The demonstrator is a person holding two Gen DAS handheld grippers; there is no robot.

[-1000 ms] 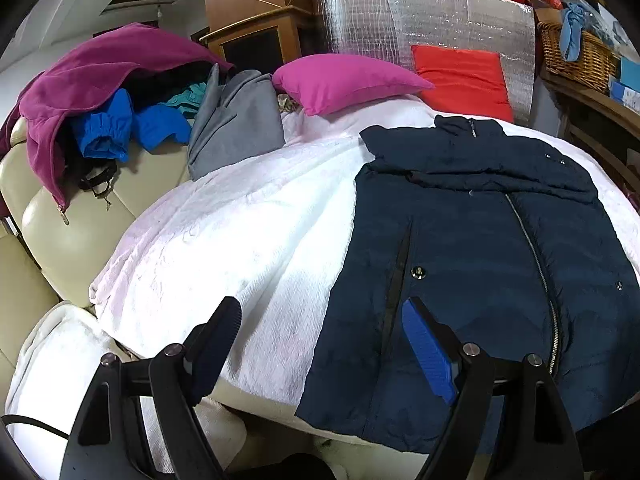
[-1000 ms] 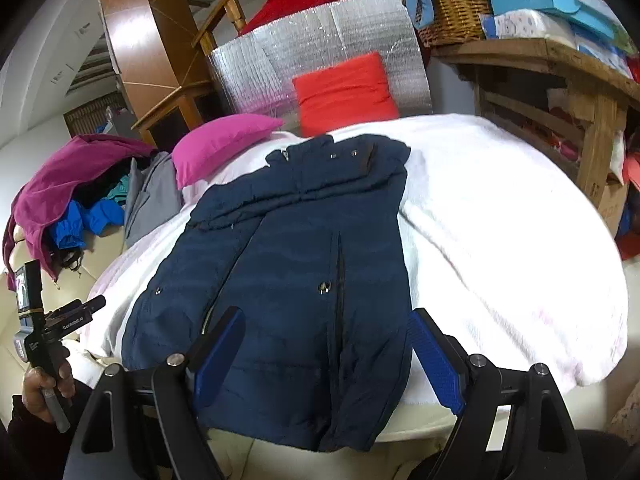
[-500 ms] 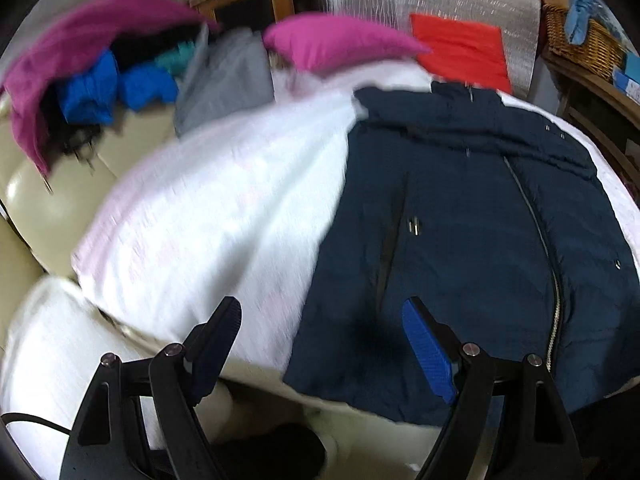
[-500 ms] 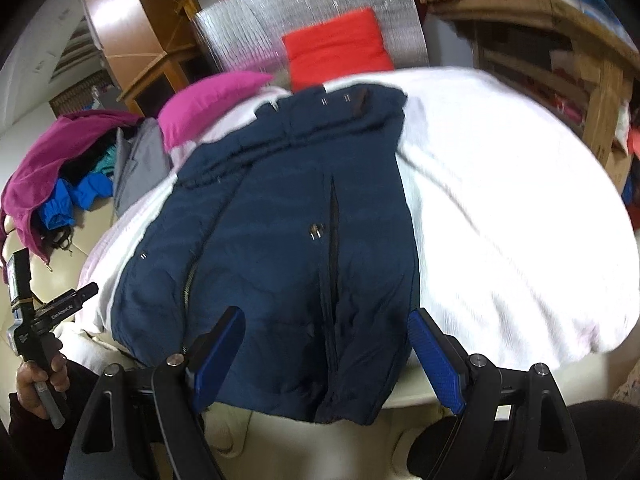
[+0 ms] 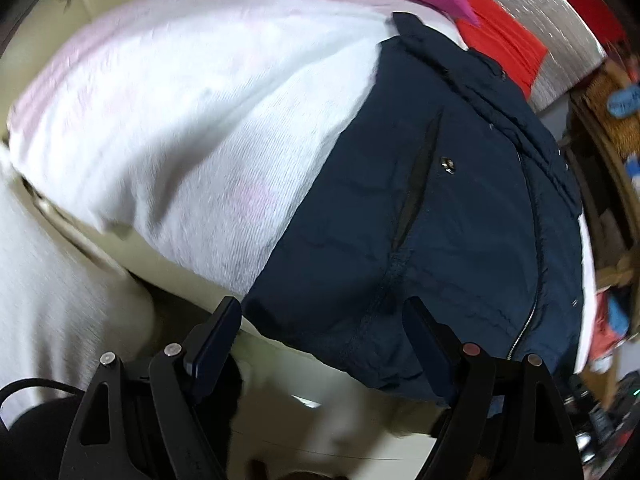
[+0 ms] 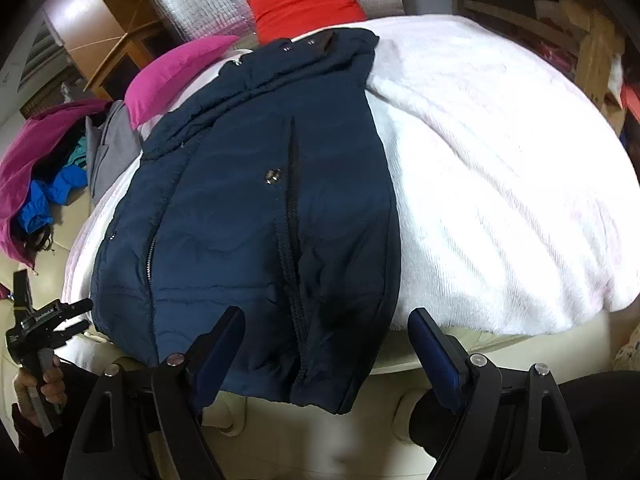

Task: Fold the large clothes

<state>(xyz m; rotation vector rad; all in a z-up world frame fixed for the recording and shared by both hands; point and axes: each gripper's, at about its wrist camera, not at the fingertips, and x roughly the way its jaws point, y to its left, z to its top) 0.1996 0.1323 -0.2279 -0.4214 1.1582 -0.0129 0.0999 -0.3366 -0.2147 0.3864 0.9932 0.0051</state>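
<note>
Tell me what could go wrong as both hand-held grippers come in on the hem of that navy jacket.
1. The navy quilted jacket's hem hangs over the edge of the white fleece blanket; a tug might slide the whole jacket off.
2. The left hand-held gripper is open at the hem's corner, so it could pinch the blanket along with the jacket.
3. The right hand-held gripper straddles the open pocket zip; it could grab just one layer, leaving an uneven fold.
</note>
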